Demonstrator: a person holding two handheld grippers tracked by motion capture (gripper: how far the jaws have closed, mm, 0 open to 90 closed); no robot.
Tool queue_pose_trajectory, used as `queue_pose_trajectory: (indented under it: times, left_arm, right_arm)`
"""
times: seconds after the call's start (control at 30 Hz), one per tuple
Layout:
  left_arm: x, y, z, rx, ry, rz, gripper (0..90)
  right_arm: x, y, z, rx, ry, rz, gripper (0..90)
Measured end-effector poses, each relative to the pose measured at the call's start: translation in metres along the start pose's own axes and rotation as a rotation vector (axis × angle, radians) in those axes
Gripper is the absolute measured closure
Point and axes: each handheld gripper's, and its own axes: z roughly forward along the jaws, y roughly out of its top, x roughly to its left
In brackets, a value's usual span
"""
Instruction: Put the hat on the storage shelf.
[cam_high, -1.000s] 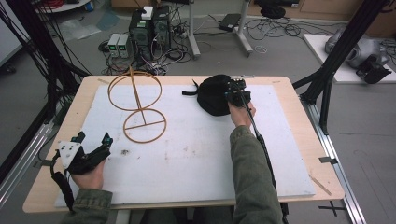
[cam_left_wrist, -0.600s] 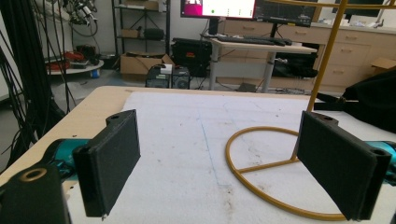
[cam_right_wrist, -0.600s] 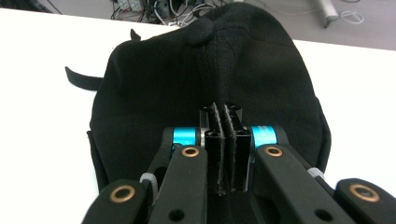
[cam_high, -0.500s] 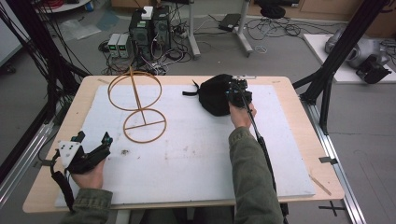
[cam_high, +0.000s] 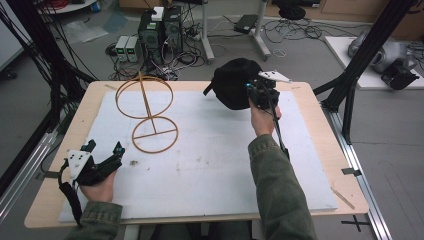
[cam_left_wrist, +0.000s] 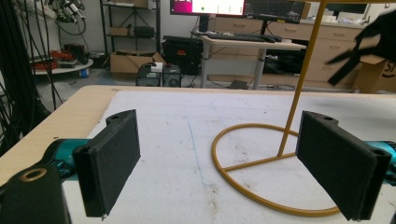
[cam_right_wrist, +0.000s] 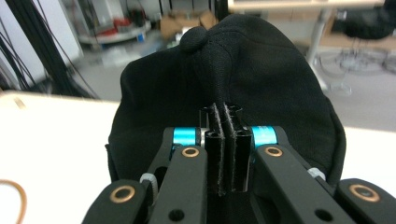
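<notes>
Pick-up part done, placement not. Black cap (cam_high: 234, 82) lifted off the white mat (cam_high: 220, 165), upper centre of the high view, hanging from right gripper (cam_high: 258, 93). In right gripper view, jaws clamped tight on a pinched fold of cap fabric (cam_right_wrist: 223, 100), cap's top button (cam_right_wrist: 193, 38) above, upper centre. Grip looks firm, though only a thin pleat caught, so slip possible.

Wire stand (cam_high: 147, 112) upper left of high view, upright: ring base flat on mat, one post, top ring aloft. Nothing on it yet. Likely target for the cap, judging by layout; not certain.

Left gripper (cam_high: 102, 152) lower left of high view, resting near mat's edge, well apart from cap, near stand base. In left gripper view, jaws wide apart, nothing between them; stand's base ring (cam_left_wrist: 261, 172) and post ahead, lower centre-right, not touched. Dark blurred edge of cap (cam_left_wrist: 373, 42) at upper right.

Left to do, prob.: carry cap leftward across frame, lower over top ring, let go. Left gripper perhaps to steady the stand. Roughly a third through, est.
</notes>
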Motion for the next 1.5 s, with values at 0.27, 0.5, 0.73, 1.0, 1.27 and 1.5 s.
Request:
queue_pose_trajectory:
  times: [0.27, 0.5, 0.73, 1.0, 1.27, 1.5]
  left_arm:
    - [0.002, -0.001, 0.002, 0.009, -0.012, -0.008, 14.1]
    - [0.001, -0.001, 0.003, 0.007, -0.014, -0.019, 14.1]
    - [0.004, 0.000, 0.002, 0.002, -0.005, -0.028, 14.1]
    - [0.006, 0.000, 0.001, 0.000, -0.003, -0.035, 14.1]
    - [0.008, 0.000, 0.001, 0.001, 0.000, -0.042, 14.1]
    - [0.012, 0.000, -0.003, 0.010, 0.010, -0.037, 14.1]
  right_arm:
    - [0.006, 0.016, -0.029, -0.198, 0.133, -0.013, 88.2]
    - [0.030, 0.039, -0.051, -0.294, 0.222, -0.061, 88.2]
    - [0.046, 0.052, -0.063, -0.343, 0.267, -0.076, 88.2]
    - [0.067, 0.057, -0.069, -0.386, 0.343, -0.072, 88.2]
    - [0.089, 0.061, -0.064, -0.400, 0.429, -0.065, 88.2]
    - [0.115, 0.062, -0.056, -0.390, 0.556, -0.037, 88.2]
